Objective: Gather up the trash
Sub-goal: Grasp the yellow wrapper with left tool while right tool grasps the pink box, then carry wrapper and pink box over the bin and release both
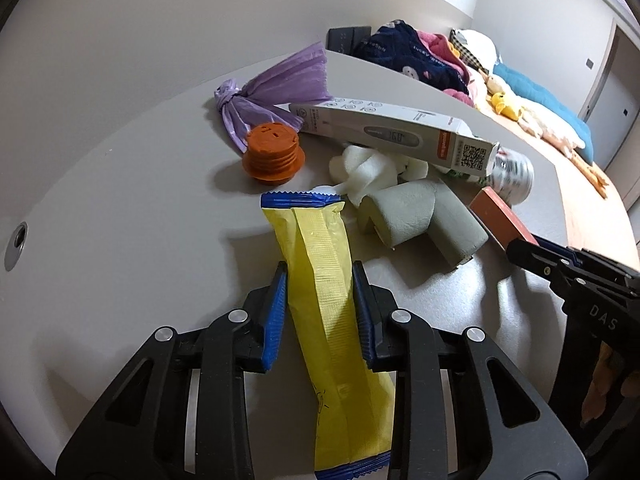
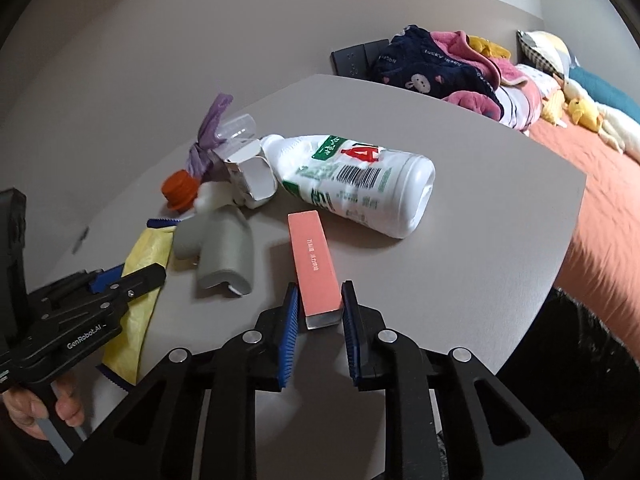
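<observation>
Trash lies on a grey table (image 1: 120, 200). My left gripper (image 1: 320, 280) has its blue pads on both sides of a yellow wrapper with blue ends (image 1: 326, 280), which looks lifted off the table; it also shows in the right wrist view (image 2: 140, 280). My right gripper (image 2: 319, 300) is open, its pads straddling the near end of a salmon-pink box (image 2: 314, 264), with small gaps each side. The pink box also shows in the left wrist view (image 1: 498, 216). Beyond lie a white bottle (image 2: 360, 184), grey foam pieces (image 1: 420, 216), white foam (image 1: 368, 168), an orange cap (image 1: 274, 152), a grey carton (image 1: 392, 128) and a purple bag (image 1: 276, 84).
The table edge (image 2: 560, 264) curves off at the right. Past it is a bed with an orange cover (image 2: 600, 168), a pile of clothes (image 2: 432, 68) and stuffed toys (image 2: 584, 112). A grey wall stands behind the table.
</observation>
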Demonstrator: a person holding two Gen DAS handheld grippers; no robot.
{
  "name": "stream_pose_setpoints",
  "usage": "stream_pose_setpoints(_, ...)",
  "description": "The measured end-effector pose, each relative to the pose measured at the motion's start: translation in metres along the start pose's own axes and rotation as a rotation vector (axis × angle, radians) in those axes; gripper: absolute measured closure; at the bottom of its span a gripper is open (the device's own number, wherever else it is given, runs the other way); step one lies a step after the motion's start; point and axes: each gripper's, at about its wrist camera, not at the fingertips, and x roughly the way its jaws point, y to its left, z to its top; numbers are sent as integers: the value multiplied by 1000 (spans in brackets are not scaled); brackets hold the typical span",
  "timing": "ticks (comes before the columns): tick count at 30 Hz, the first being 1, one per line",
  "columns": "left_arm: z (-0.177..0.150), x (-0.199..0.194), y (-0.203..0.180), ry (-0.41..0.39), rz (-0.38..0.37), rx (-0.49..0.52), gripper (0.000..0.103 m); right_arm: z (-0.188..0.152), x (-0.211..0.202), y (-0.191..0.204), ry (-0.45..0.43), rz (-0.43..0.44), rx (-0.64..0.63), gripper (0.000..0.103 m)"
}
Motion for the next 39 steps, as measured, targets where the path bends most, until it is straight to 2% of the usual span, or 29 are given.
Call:
stream_pose_setpoints(6,-3,-17,2,-23,-32,-18,73,-6,-17,2,-15,39,28,80)
stream_pose_setpoints(13,-5,-41,-13,-48,-91,-9,73,-13,-48,5,-57,33,42,80)
stream_pose_setpoints(39,-21,-98,-95,-119,-259,136,73,-50,-156,-18,-196,-16,107,80)
